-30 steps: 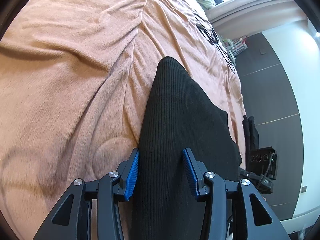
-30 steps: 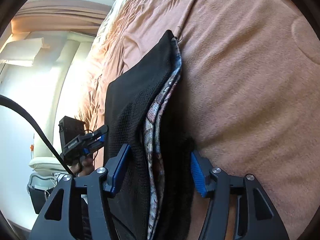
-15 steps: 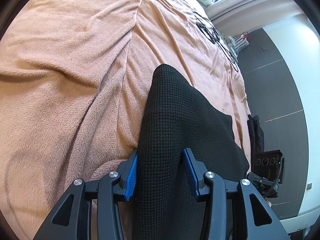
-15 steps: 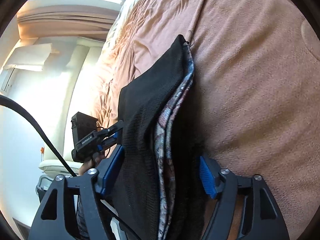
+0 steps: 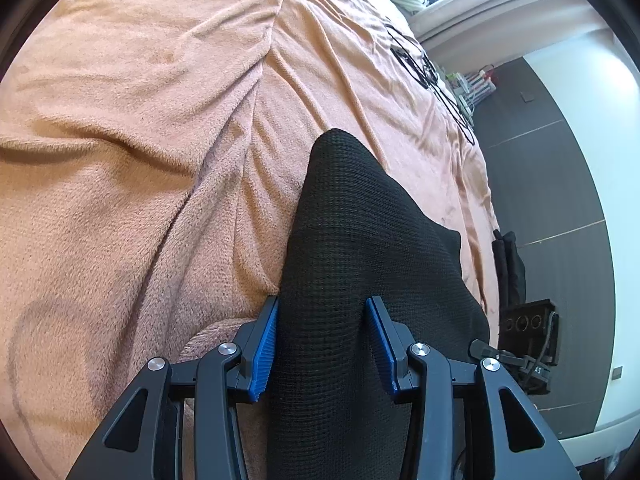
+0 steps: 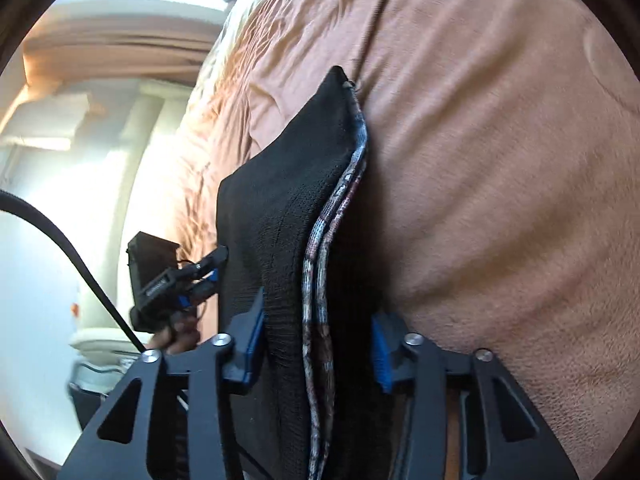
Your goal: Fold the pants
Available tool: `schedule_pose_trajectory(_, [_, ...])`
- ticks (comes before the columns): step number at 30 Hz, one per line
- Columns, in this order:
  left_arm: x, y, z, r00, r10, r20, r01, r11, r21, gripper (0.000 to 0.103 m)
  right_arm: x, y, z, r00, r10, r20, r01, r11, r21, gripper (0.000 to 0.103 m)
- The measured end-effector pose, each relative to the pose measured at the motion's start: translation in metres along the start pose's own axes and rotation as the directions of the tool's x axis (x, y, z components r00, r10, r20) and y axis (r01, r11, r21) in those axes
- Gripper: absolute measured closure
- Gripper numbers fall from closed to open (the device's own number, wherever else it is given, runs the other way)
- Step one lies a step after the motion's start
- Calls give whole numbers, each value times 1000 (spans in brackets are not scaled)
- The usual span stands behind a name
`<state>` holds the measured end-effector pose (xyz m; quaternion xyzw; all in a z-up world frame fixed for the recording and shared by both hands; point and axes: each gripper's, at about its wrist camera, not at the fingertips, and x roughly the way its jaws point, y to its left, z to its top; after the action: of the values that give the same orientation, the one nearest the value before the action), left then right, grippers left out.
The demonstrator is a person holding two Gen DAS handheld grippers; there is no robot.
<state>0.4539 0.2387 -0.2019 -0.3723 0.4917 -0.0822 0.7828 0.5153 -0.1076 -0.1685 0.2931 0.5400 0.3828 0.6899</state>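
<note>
Right hand-held gripper (image 6: 316, 344) narrowed, closing round pants (image 6: 288, 208); patterned lining only there; left (image 5: 322, 340) pinching pants.

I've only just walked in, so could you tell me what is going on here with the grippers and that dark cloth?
A person is folding black pants on a bed covered by a peach blanket, with a handheld gripper in each hand. The left gripper is clamped on one end of the pants. The right gripper has the other end, with its patterned band, between its jaws, which are closing on it. The pants hang between the grippers, their far part resting on the blanket.
</note>
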Motion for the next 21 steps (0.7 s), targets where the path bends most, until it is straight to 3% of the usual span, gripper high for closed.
schedule_pose_trajectory(5, [1, 1, 1, 1000, -6, -1, 6, 1000, -4, 58, 4, 6, -1, 1000, -21, -4, 20, 1000, -24, 57])
schedule_pose_trajectory(7, [1, 1, 1, 1000, -17, 0, 17, 1000, -9, 58, 9, 9, 2, 999, -25, -20, 24, 999, -37, 46])
schedule_pose_trajectory(12, [1, 6, 3, 999, -40, 5, 40, 999, -26, 58, 14, 10, 8, 999, -29, -34, 27, 998, -57, 45])
schedule_pose_trajectory(14, [2, 7, 6, 999, -49, 10, 49, 998, -30, 58, 11, 9, 9, 999, -27, -29, 25, 998, -55, 50])
schedule_pose_trajectory(15, [2, 7, 6, 999, -51, 12, 51, 998, -32, 59, 9, 9, 9, 999, -35, -22, 33, 998, -58, 58])
schedule_pose_trajectory(17, [1, 7, 7, 998, -59, 16, 60, 997, -38, 71, 5, 8, 7, 1000, -25, -15, 24, 998, -59, 65])
schedule_pose_trajectory(21, [-6, -3, 5, 998, -51, 42, 52, 998, -23, 80, -2, 25, -1, 999, -34, 27, 37, 992, -124, 70])
